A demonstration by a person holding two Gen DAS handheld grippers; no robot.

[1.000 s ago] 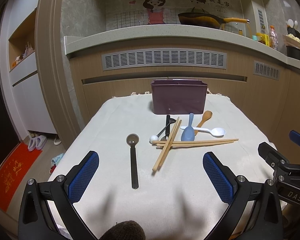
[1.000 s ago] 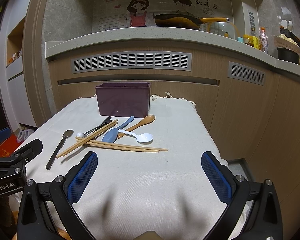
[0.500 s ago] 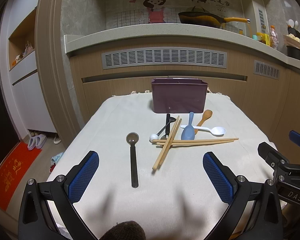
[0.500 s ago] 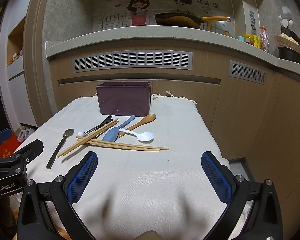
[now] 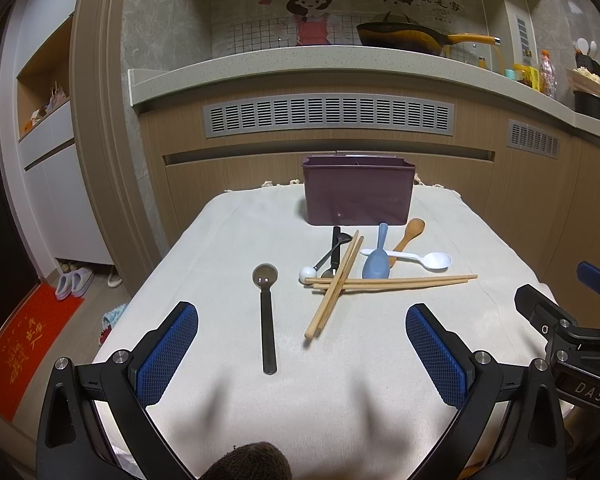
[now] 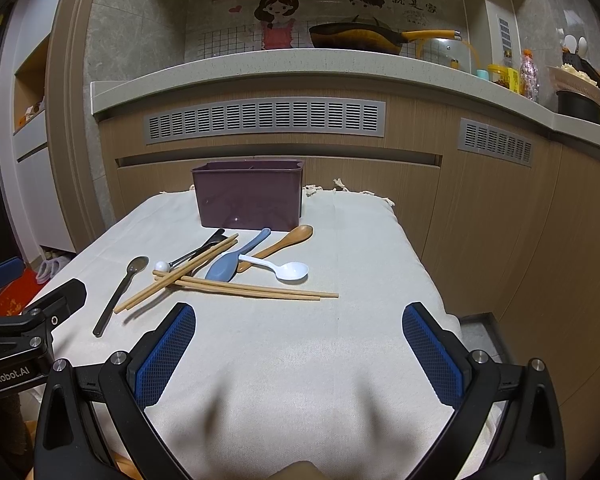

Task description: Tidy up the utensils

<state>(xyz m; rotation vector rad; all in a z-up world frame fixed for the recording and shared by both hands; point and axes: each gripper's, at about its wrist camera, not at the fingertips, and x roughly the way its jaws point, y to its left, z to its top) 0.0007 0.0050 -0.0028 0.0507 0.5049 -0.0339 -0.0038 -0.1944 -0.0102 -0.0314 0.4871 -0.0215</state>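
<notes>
A purple utensil box (image 5: 358, 190) (image 6: 248, 196) stands at the far side of a cloth-covered table (image 5: 220, 240). In front of it lies a pile: wooden chopsticks (image 5: 392, 282) (image 6: 244, 290), a blue spoon (image 5: 377, 258) (image 6: 236, 258), a white spoon (image 5: 420, 258) (image 6: 284, 268), a wooden spoon (image 5: 410, 234) (image 6: 284, 240) and black-handled utensils (image 5: 334, 248). A dark spoon (image 5: 267, 312) (image 6: 120, 294) lies apart on the left. My left gripper (image 5: 300, 354) is open and empty above the near table edge. My right gripper (image 6: 298, 354) is open and empty too, to its right.
A kitchen counter (image 5: 340, 64) with a yellow-handled pan (image 5: 404, 36) runs behind the table. Slippers (image 5: 74, 282) and a red mat (image 5: 18, 344) lie on the floor at the left. The table drops off to the floor on both sides.
Both views have shifted very slightly; the utensils have not moved and both grippers stay open.
</notes>
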